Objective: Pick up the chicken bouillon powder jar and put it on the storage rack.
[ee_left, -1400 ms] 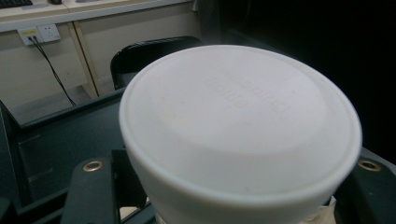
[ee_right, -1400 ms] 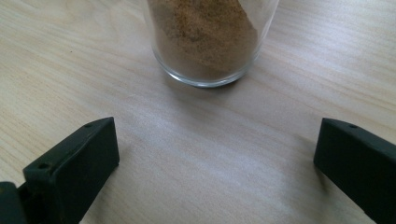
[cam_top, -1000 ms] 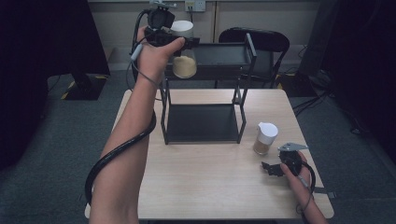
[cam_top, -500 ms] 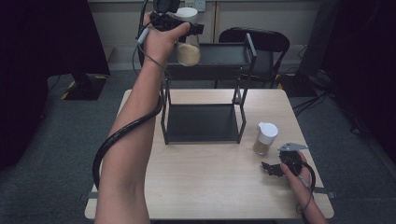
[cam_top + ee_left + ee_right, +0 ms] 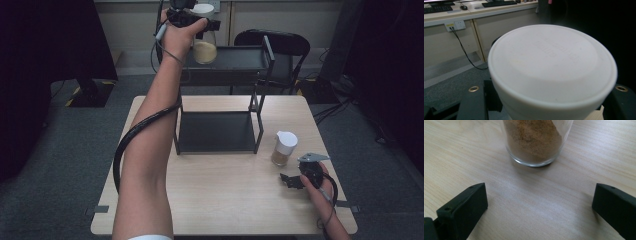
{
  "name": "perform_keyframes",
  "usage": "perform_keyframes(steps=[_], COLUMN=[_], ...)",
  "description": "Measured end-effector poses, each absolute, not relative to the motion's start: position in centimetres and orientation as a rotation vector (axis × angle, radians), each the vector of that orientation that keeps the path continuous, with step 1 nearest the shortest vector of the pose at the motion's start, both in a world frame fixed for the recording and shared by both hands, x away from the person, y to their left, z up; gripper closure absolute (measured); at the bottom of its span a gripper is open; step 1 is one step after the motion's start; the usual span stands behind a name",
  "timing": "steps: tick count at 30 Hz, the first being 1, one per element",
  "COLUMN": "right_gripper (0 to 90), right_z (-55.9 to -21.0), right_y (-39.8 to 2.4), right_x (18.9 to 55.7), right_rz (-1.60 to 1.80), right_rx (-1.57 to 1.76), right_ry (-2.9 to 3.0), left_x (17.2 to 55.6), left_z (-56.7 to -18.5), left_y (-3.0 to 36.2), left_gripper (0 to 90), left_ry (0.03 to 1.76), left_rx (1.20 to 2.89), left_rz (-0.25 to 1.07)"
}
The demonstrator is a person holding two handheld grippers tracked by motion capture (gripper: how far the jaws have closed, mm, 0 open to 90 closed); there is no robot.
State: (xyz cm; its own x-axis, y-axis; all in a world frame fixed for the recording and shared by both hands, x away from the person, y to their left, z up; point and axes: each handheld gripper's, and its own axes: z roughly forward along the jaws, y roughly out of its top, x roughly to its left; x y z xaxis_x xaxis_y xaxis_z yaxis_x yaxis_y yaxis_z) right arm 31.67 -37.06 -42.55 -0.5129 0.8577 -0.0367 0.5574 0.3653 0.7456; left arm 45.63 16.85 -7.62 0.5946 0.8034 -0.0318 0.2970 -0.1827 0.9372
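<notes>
Up at the top shelf [image 5: 235, 57] of the black rack [image 5: 220, 100], a glass jar [image 5: 205, 50] of pale tan powder with a white lid [image 5: 551, 65] hangs in the left gripper [image 5: 192, 20]. It sits at the shelf's near-left corner; whether its base is touching the shelf or just above it, I can't tell from here. In the left gripper view the lid looms huge right between the black jaws, one flanking each side of the jar below the lid, so the jaws look clamped on the jar just under the lid. That high grip makes sense: it keeps the jar upright and leaves the base free to set down flat.

The left arm [image 5: 150, 150] stretches far forward over the table [image 5: 220, 200], cable looped around the forearm, because the rack stands at the table's far side.

Down on the table, a second jar [image 5: 284, 149], darker brown powder, white lid, stands upright near the rack's right front leg. The right gripper [image 5: 295, 181] rests low just beside it, on the person's side. In the right gripper view the jaws are wide apart, holding nothing, aimed square at that jar's base [image 5: 534, 157]. My read: it's lined up, waiting to take this jar.
</notes>
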Motion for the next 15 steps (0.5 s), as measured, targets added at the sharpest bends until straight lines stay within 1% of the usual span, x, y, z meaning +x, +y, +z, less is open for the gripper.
perform_keyframes(steps=[15], right_gripper=[0.0], right_z=[-42.6], right_y=[-37.1], right_x=[31.7], right_rz=[0.962], right_rx=[1.228], right_ry=[2.21], left_x=[46.8], left_z=[-8.9], left_y=[16.6], left_gripper=[33.9], left_ry=[0.937], left_rx=[1.759], left_rz=[0.619])
